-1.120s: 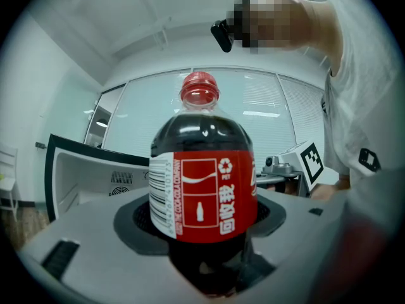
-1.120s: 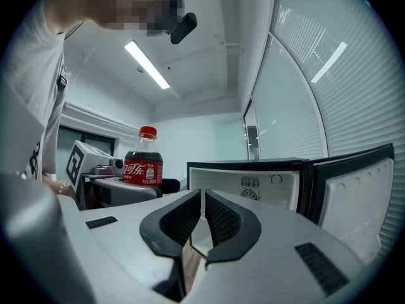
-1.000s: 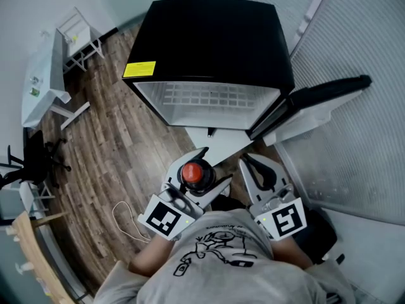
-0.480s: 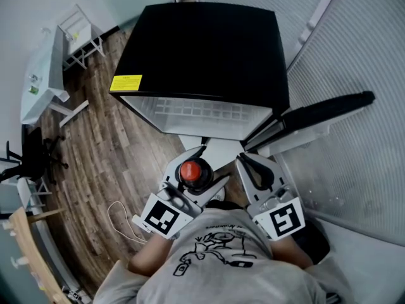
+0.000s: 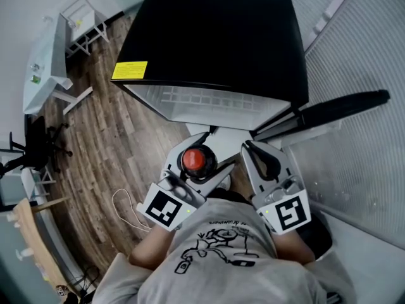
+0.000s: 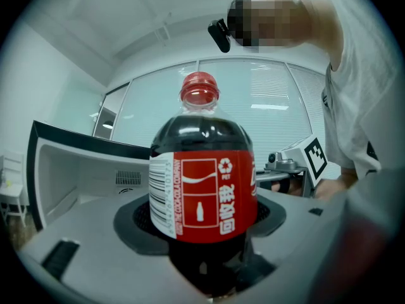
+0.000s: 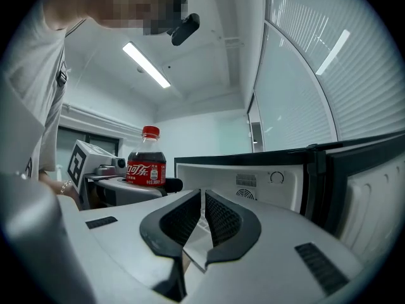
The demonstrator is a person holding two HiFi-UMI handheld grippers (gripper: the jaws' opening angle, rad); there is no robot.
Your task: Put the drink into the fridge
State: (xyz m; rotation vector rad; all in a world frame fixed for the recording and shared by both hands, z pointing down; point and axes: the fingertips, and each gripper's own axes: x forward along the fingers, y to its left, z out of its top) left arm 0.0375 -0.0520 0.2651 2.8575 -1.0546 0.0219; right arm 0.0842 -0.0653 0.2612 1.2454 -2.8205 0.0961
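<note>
A cola bottle [image 5: 193, 160] with a red cap and red label stands upright between the jaws of my left gripper [image 5: 212, 152], which is shut on its lower body. In the left gripper view the bottle [image 6: 202, 189] fills the centre. The black mini fridge [image 5: 215, 37] stands open just ahead, its white interior [image 5: 209, 103] facing me and its door [image 5: 335, 106] swung out to the right. My right gripper [image 5: 248, 146] is beside the left one, shut and empty, pointing at the fridge opening [image 7: 253, 182].
A white table [image 5: 41, 75] and a white rack [image 5: 82, 21] stand at the far left. A black office chair [image 5: 35, 151] and a looped cable [image 5: 126, 211] are on the wooden floor. A wall of blinds [image 5: 367, 49] runs along the right.
Both grippers have moved a little closer to the fridge opening. The bottle is still in the left gripper, and the right jaws are still together.
</note>
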